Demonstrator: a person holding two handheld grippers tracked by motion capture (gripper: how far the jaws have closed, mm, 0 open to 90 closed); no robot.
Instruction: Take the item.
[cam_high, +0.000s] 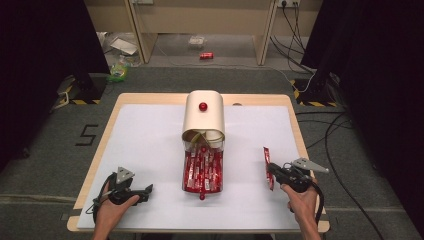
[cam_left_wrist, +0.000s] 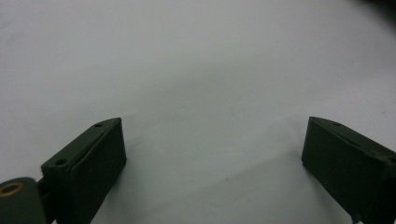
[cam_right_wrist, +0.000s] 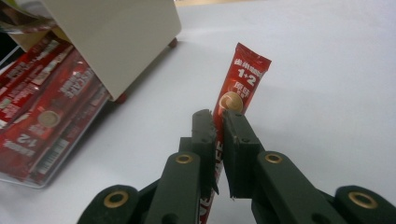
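Near the counter's right edge, toward the front, the high view shows the right gripper clamped on a red coffee stick; the stick lies lengthwise, pointing toward the far edge. Left gripper rests near the front left corner, jaws apart. Mid-counter stands a cream dispenser with a tray of red sticks spilling toward the front edge.

Left gripper view: both black jaws spread wide over bare white counter, nothing between them.

Right gripper view: jaws pinch the coffee stick at its lower half; its printed end juts beyond the tips. Dispenser and the tray of sticks sit off to the left.
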